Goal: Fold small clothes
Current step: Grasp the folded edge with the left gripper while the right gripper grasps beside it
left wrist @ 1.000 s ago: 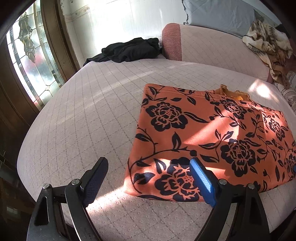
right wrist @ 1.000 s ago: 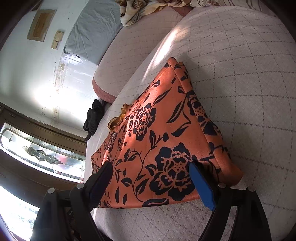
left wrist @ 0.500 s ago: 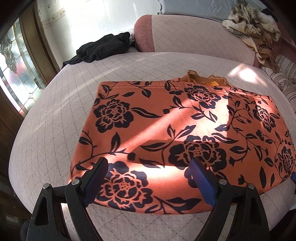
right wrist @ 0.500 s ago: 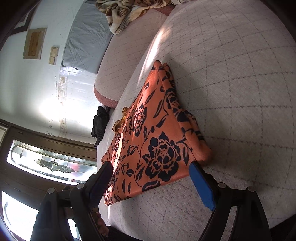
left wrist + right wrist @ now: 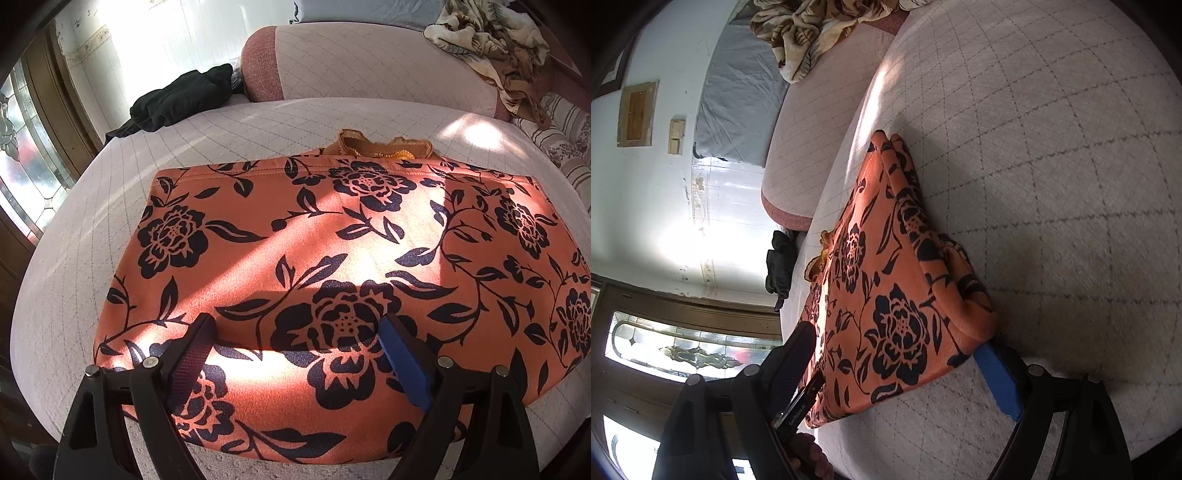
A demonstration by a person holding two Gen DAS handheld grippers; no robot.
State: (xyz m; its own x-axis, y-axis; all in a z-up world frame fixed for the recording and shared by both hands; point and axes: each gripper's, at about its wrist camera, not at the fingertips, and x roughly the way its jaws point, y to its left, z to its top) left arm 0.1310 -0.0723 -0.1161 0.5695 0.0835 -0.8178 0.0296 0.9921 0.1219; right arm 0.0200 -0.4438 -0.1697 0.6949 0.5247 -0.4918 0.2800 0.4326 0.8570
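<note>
An orange garment with black flowers (image 5: 332,251) lies folded flat on the quilted cushion (image 5: 92,236); a mustard lace trim (image 5: 384,146) pokes out at its far edge. My left gripper (image 5: 295,354) is open, hovering over the near edge of the garment, empty. In the right wrist view the same garment (image 5: 886,295) is seen from its right end. My right gripper (image 5: 897,365) is open, its fingers straddling the garment's near right corner, with the blue pad (image 5: 997,380) beside the folded edge.
A black garment (image 5: 181,99) lies at the far left of the cushion by the wall. A patterned blanket (image 5: 491,40) is draped on the backrest at the far right. A glass-panelled door (image 5: 22,147) is to the left. The cushion edge runs close below both grippers.
My left gripper has moved right and forward over the garment's near edge. My right gripper has swung toward the garment's right corner. Both stay open.
</note>
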